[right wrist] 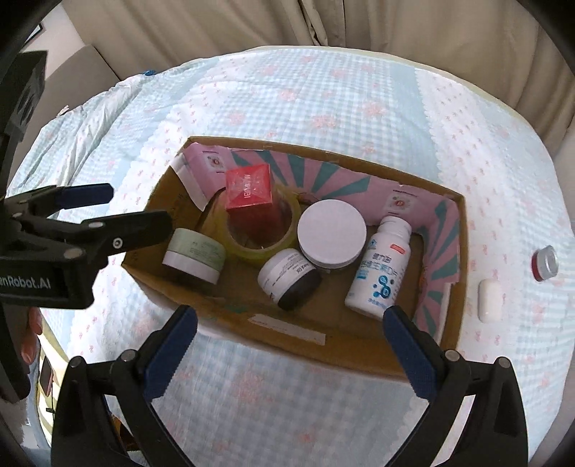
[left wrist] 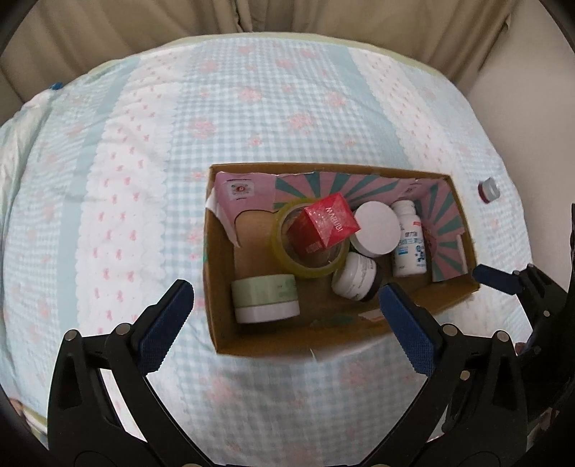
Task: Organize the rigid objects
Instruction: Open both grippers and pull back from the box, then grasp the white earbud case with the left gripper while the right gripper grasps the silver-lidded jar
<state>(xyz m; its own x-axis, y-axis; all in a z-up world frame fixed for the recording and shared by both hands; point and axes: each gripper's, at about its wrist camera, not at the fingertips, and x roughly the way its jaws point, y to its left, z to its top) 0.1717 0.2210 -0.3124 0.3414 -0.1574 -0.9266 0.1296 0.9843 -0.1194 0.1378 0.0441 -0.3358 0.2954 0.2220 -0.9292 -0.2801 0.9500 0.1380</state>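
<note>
A cardboard box sits on the checked cloth. In it lie a red carton on a tape roll, a green jar, a white-lidded jar, a small white jar and a white bottle. My left gripper is open and empty over the box's near edge. My right gripper is open and empty over the box's near wall.
A small red-and-silver cap and a white oblong object lie on the cloth right of the box. Beige curtains hang behind the table. The left gripper reaches in at the box's left end.
</note>
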